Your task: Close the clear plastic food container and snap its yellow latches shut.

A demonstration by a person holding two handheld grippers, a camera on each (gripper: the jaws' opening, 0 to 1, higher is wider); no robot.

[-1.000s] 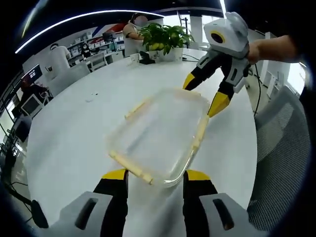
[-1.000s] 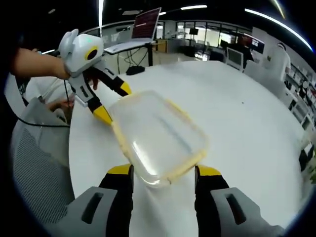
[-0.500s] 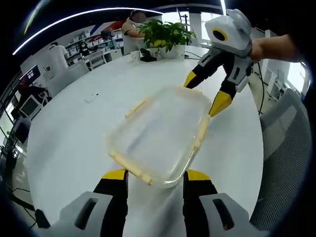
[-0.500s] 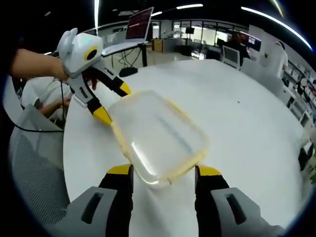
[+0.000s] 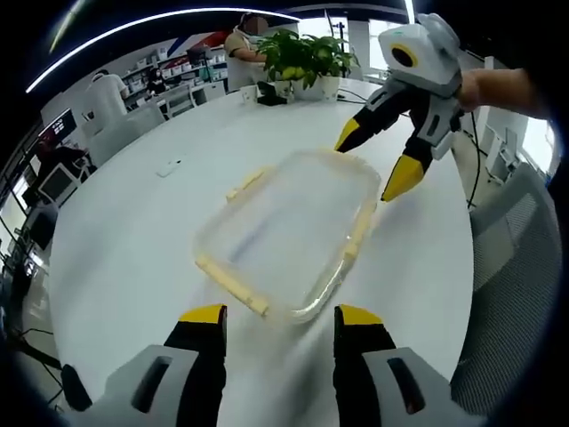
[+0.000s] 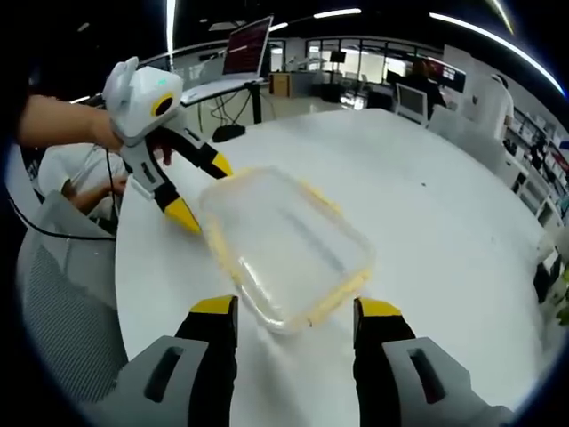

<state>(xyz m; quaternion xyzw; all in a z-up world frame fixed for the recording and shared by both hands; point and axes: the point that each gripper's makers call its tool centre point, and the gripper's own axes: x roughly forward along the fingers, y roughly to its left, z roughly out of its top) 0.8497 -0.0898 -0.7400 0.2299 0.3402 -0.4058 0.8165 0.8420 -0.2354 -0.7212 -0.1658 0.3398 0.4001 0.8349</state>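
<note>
A clear plastic food container point(image 5: 289, 229) lies on the round white table point(image 5: 124, 249) with its lid on. Yellow latches point(image 5: 231, 280) run along its edges; I cannot tell whether they are snapped. My left gripper point(image 5: 280, 315) is open, its yellow tips just short of the container's near corner. At the far corner, my right gripper point(image 5: 374, 160) is also open, straddling it. In the right gripper view the container point(image 6: 284, 242) sits just ahead of my open right gripper point(image 6: 296, 307), and my left gripper point(image 6: 202, 189) brackets the opposite corner, held by a hand.
A potted plant point(image 5: 302, 58) stands at the table's far edge, with people beyond. A small flat object point(image 5: 169, 166) lies on the table to the left. A mesh office chair point(image 5: 516, 267) is by the table's right edge. A laptop point(image 6: 253, 44) stands on a desk behind.
Both grippers have drawn back a little: the container's corners lay between the jaw tips before and now sit just ahead of them. The container stays put.
</note>
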